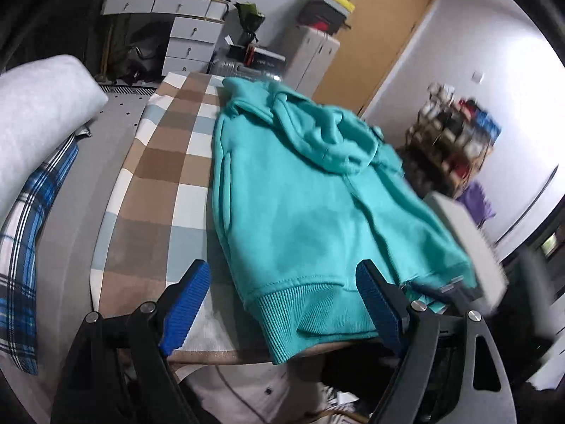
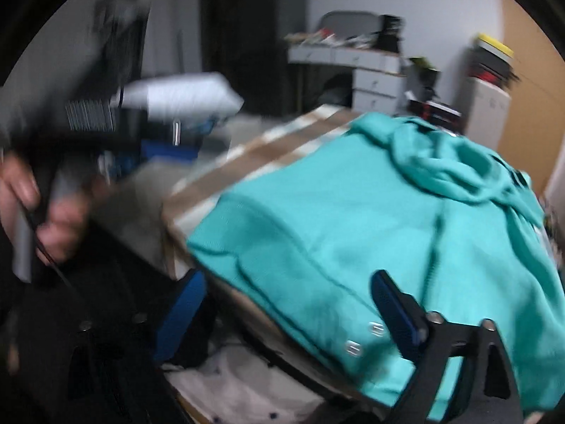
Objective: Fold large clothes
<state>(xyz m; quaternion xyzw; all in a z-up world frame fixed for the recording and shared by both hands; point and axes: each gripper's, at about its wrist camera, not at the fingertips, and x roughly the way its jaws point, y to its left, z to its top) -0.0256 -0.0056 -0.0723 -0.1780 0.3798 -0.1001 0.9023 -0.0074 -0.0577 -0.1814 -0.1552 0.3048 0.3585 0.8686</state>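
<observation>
A teal hooded sweatshirt (image 1: 300, 194) lies on the checked brown, white and blue cloth (image 1: 166, 162) that covers the table, hood at the far end, ribbed hem hanging over the near edge. My left gripper (image 1: 282, 304) is open and empty just above the hem, blue pads (image 1: 185, 307) either side of it. My right gripper (image 2: 293, 314) is open and empty over the near hem of the sweatshirt (image 2: 353, 233), by its metal snaps (image 2: 353, 348). The right wrist view is motion-blurred. The other gripper, held in a hand (image 2: 53, 205), shows at its left.
A white pillow (image 1: 39, 120) and a blue plaid cloth (image 1: 21, 247) lie left of the table. White drawers (image 1: 190, 42), a small cabinet (image 1: 310, 56), a wooden door (image 1: 381, 35) and a cluttered shelf (image 1: 455, 134) stand behind. The right gripper's blurred grey body (image 1: 466, 243) is at the table's right.
</observation>
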